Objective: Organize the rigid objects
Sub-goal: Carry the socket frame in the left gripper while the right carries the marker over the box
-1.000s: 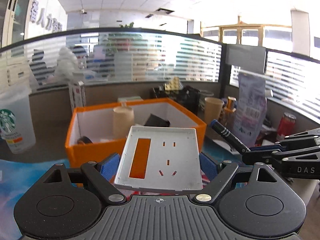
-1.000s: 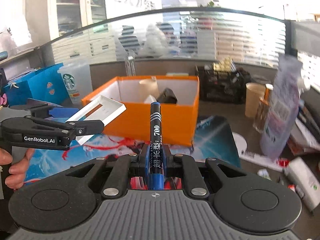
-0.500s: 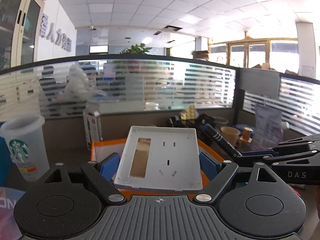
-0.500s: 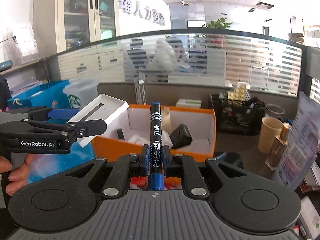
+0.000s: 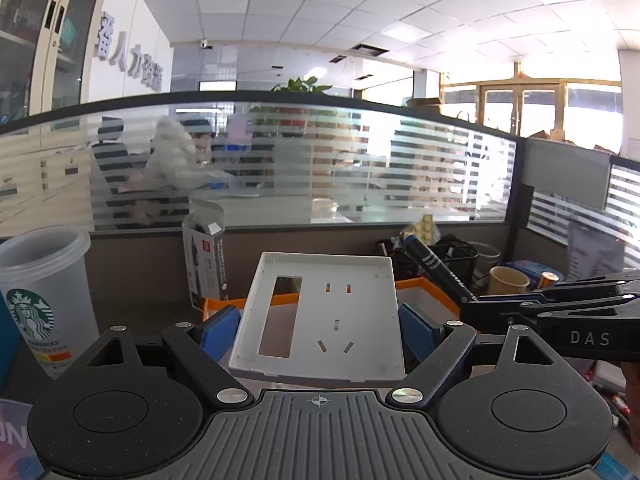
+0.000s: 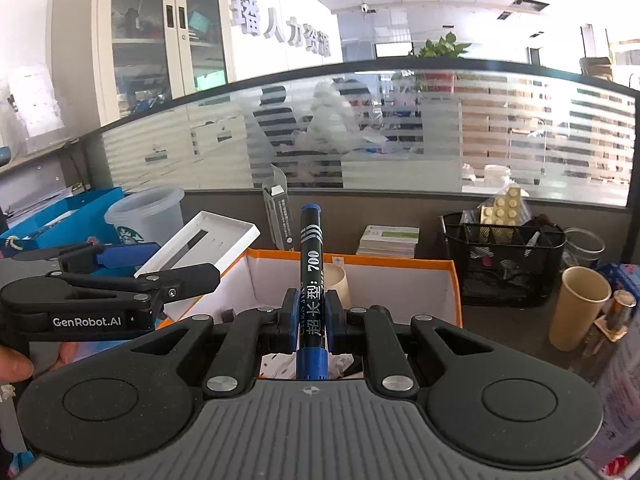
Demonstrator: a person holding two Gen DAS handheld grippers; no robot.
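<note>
The left claw (image 5: 320, 330) is clenched on one white socket cover plate (image 5: 320, 320), gripped at its two side edges by the blue pads (image 5: 218, 330); the plate lies nearly flat between the fingers, tilted up at its far edge, above the near rim of the orange box (image 6: 420, 264). The right claw (image 6: 310, 320) is clenched on one black marker (image 6: 311, 276) with blue ends; the marker stands along the claw's axis and projects forward past the fingertips, over the box. The two claws are side by side, each visible in the other's view. Counted items: one plate, one marker, one orange box, one clear plastic cup (image 5: 42, 300) to the left, two paper cups, one inside the box (image 6: 338, 284) and one on the surface at the right (image 6: 578, 306), and one black mesh basket (image 6: 502, 260). Compared with one second ago, both claws have risen and advanced toward the box: the box then filled the centre of the left view with its interior exposed, and now only its rim shows behind the plate. Both grips are unchanged.
</note>
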